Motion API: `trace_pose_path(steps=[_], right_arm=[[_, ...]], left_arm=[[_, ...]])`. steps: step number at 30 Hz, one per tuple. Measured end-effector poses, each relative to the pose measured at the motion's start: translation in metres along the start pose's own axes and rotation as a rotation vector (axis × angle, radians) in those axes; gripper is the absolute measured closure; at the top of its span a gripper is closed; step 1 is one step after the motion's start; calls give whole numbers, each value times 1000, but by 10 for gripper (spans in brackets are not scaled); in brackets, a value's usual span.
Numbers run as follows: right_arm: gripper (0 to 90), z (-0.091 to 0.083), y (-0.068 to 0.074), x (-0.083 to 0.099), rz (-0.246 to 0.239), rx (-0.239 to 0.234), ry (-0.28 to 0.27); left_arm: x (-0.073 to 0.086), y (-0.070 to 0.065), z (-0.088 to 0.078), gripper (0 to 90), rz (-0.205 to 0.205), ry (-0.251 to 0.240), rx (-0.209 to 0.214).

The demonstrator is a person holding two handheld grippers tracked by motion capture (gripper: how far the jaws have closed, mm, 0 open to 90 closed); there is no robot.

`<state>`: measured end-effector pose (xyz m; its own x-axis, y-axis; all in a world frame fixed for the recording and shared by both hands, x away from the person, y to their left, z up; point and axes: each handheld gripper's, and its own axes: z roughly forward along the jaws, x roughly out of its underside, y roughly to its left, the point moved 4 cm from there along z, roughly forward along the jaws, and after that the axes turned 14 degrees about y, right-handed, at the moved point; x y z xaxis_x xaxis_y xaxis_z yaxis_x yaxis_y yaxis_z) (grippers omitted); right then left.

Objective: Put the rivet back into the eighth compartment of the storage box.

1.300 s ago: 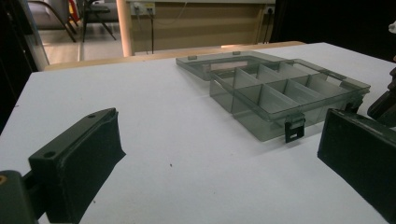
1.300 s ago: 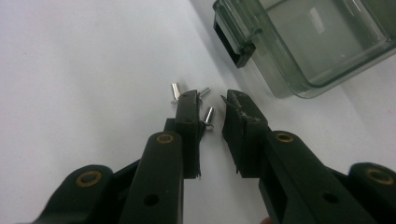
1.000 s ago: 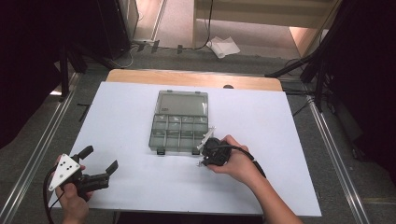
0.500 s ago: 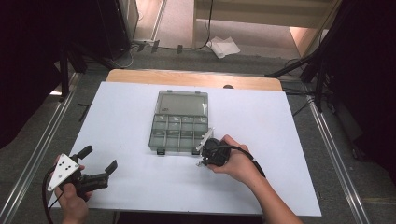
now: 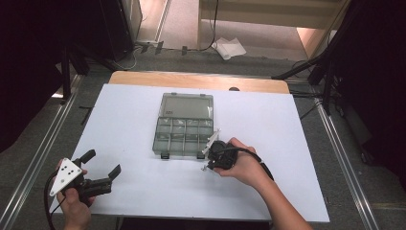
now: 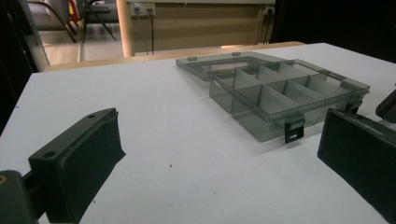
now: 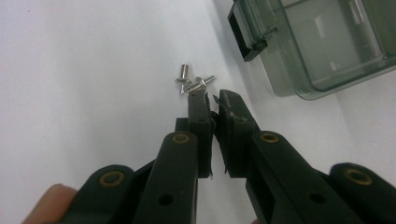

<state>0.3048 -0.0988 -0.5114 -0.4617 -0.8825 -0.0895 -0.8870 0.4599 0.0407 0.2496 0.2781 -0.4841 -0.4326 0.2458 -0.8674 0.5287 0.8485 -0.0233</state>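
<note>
Jaws of my right gripper (image 7: 211,100) nearly closed, just been closing, tips at the screws (image 7: 191,83) beside the box (image 7: 322,46) corner; my left gripper (image 5: 103,165) wide open, empty, near the table (image 5: 143,120) edge.

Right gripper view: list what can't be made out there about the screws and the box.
- Whether the right gripper actually pinches a screw: its own jaw tips cover the contact.
- How many screws lie in the cluster: they overlap and are small.
- Most of the compartment box: cut off by the top and right edges.
- The box's contents: blurred behind tinted plastic.
</note>
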Motion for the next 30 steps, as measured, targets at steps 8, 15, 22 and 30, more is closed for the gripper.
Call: trace_pose_path(steps=[8,15,22,30], right_arm=[[853,-8,-3,1,-14,6,-13],[853,-14,-2,0,-18,0,-20],[853,-19,-3,-2,-40,4,-26],[854,-27,-3,-5,-51,15,-22]], left_arm=[[0,0,0,0,0,-1,0],[0,0,0,0,0,-1,1],[0,-1,0,0,1,-1,3],[0,-1,0,0,1,-4,4]])
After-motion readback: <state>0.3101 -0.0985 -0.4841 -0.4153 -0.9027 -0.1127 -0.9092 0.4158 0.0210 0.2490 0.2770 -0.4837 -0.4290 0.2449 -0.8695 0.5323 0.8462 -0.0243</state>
